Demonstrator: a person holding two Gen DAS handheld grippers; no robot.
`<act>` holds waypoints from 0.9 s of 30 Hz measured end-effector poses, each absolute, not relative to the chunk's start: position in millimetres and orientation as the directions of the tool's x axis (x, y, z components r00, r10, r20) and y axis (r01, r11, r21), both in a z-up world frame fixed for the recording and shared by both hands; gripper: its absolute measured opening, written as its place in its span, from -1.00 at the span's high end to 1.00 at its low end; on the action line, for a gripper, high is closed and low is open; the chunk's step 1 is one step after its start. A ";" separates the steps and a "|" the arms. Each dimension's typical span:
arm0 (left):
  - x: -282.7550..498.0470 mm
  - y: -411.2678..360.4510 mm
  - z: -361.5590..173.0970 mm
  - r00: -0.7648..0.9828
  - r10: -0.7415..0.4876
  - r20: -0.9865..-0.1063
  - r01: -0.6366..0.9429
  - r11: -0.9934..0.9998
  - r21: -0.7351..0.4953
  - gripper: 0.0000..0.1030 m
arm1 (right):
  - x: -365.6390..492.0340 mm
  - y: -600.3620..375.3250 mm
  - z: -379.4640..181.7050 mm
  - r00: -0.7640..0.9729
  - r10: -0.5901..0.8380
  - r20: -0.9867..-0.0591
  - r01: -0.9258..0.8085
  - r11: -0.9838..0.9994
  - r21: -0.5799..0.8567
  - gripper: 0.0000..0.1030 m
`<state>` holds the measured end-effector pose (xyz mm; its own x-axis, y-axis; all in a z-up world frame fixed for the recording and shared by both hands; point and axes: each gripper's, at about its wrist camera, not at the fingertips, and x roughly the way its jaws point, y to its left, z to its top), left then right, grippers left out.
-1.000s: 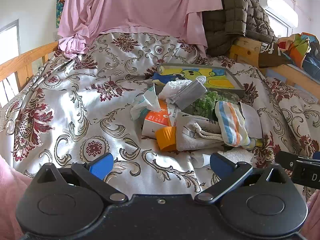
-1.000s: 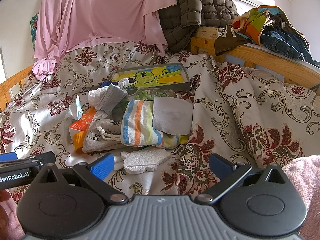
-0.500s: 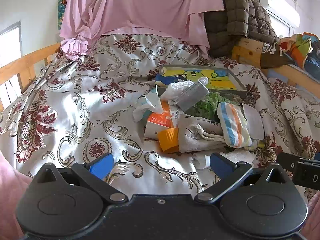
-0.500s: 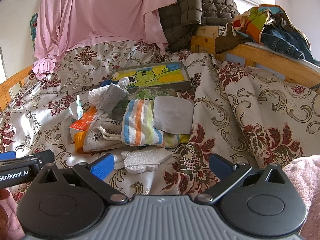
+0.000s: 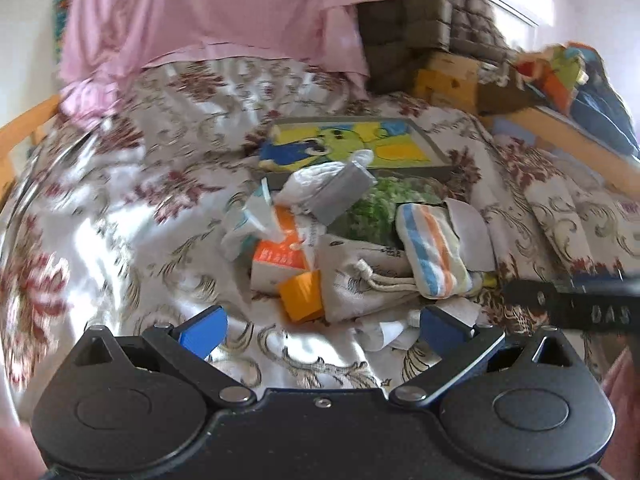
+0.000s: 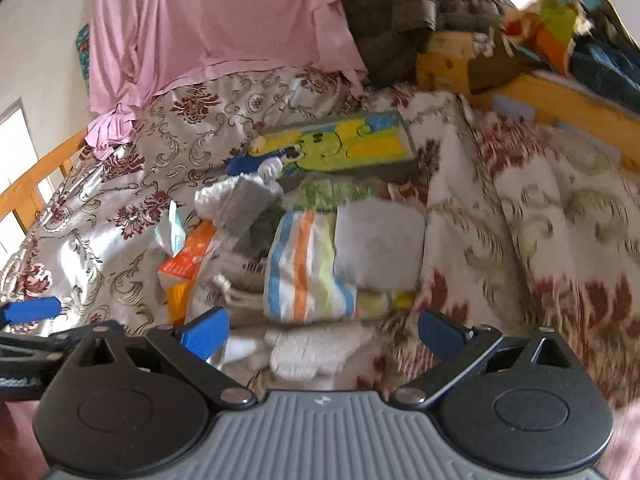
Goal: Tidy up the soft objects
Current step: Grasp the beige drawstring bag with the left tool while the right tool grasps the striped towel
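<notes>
Left tongs [image 5: 322, 326]: blue-padded, spread wide, empty, touching nothing; hovering over bare floral bedspread just short of the heap. Right tongs [image 6: 322, 330]: same build, likewise wide apart and empty, poised above the near edge of the heap.

Nearest to right tongs: white fluffy foam-like pad [image 6: 316, 350], lying flat between the blue pads as seen from the right wrist, not gripped. Nearest to left tongs: small orange block [image 5: 302, 296], resting against a beige drawstring cloth pouch [image 5: 360, 276].

Further out, same heap: rolled towel with blue, orange and pale-green stripes [image 6: 304, 268], lying on the pouch; grey flat cloth square [image 6: 378, 248] touching the towel's far side; orange-and-white tissue packet [image 5: 280, 256] with tissue protruding; grey folded cloth with white crumpled fabric [image 5: 336, 190]; green fuzzy piece [image 5: 380, 208], partly buried; something yellow under the towel, too hidden to identify.

Beyond heap: shallow grey tray with yellow, green and blue cartoon lining [image 5: 434, 148], judged the likely destination, with only a blue edge and a scrap of white overlapping its near rim.

Support: bed with cream-and-maroon floral satin bedspread [image 5: 120, 208]; pink sheet and olive quilted jacket draped behind; wooden rail at right.

Progress, judged: barely begun. Soft items all in one jumble, none sorted, none in hand. Remaining: every pick and placement. Both views motion-blurred.
</notes>
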<state>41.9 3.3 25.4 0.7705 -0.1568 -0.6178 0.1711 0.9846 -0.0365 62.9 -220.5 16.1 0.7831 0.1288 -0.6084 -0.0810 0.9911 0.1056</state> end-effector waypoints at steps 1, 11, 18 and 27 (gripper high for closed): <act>47.8 4.0 27.4 0.761 -0.172 -0.625 0.199 0.980 -0.028 -0.98 | 70.2 -221.0 17.9 0.779 0.136 -0.612 -0.094 0.991 0.100 -0.99; 102.4 -13.5 31.3 0.684 -0.389 -0.617 0.555 0.826 0.094 -0.99 | 138.6 -236.7 27.2 0.687 0.232 -0.689 -0.131 0.972 0.197 -0.99; 135.7 -26.0 -0.2 0.574 -0.475 -0.667 0.687 0.723 0.076 -0.99 | 190.8 -225.1 22.8 0.518 0.384 -0.764 -0.104 0.915 0.389 -0.99; 161.1 -33.8 -33.6 0.525 -0.511 -0.681 0.780 0.609 0.145 -0.98 | 227.2 -207.7 -12.0 0.465 0.291 -0.836 0.049 0.935 0.352 -0.79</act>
<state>161.1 -33.8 -33.6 0.5254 -0.5107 -0.6806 0.7800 0.6087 0.1454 227.2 -207.7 -12.0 0.4654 0.2909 -0.8360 0.0487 0.9346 0.3523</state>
